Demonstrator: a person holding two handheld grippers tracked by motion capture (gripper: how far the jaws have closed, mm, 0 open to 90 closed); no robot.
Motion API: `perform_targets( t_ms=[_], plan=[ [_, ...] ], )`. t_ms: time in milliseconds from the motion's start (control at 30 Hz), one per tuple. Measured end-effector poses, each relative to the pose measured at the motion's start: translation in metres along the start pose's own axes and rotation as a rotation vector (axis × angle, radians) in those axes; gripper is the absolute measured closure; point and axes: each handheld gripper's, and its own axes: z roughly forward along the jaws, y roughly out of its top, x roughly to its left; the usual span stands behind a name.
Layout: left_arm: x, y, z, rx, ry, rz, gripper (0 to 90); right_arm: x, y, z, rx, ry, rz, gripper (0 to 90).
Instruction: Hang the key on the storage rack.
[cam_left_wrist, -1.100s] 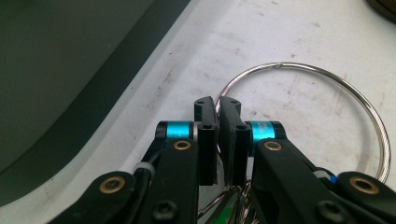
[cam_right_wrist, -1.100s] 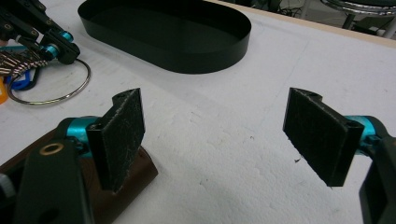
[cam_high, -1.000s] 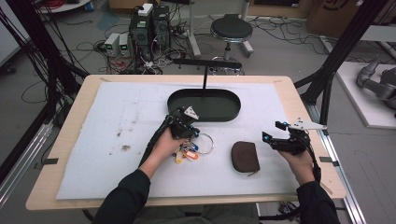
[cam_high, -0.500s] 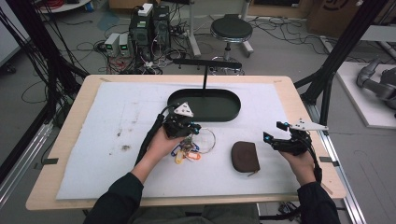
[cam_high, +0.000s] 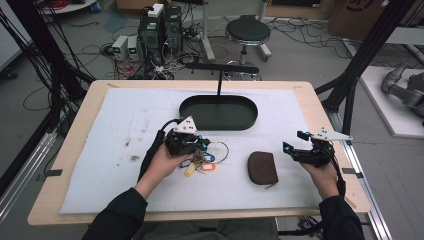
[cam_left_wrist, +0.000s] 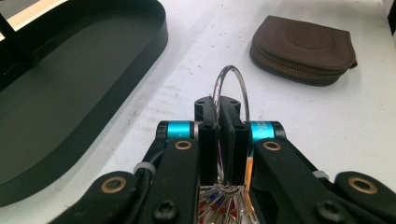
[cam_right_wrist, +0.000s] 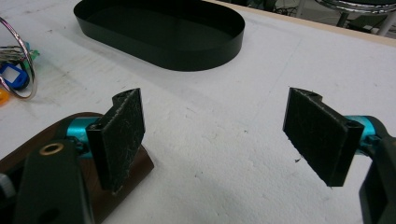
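A bunch of keys with coloured tags (cam_high: 197, 162) hangs on a large wire key ring (cam_left_wrist: 232, 68). My left gripper (cam_high: 199, 145) is shut on that ring, which stands up between the pressed pads (cam_left_wrist: 218, 105). The keys dangle below the jaws, just off or touching the white mat. A brown zipped pouch (cam_high: 262, 167) lies to the right of the keys. My right gripper (cam_high: 294, 141) hovers open right of the pouch, nothing between its fingers (cam_right_wrist: 219, 130); the pouch (cam_right_wrist: 142, 170) lies just behind its left jaw. The ring (cam_right_wrist: 31, 70) also shows far left there.
A black oval tray (cam_high: 218, 125) with an upright T-shaped stand (cam_high: 219, 82) sits at the back middle of the mat, just beyond the left gripper. The white mat (cam_high: 125, 125) covers most of the wooden table. Cables, a stool and equipment stand on the floor behind.
The left gripper has shifted a little to the left with the key ring held in it. The right gripper and the pouch have stayed put.
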Motion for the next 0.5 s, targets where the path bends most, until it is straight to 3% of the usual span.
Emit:
perform_targets(
  t_ms=[267, 500],
  plan=[
    [-0.0026, -0.0016, -0.0048, -0.001, -0.058, 0.013, 85.6, -0.0007, -0.0004, 0.0001, 0.001, 0.0, 0.003, 21.4],
    [-0.0051, -0.0024, 0.0001, 0.042, -0.065, 0.044, 80.0, -0.0002, -0.0003, 0.0003, 0.0, 0.001, -0.003, 21.4]
  ],
)
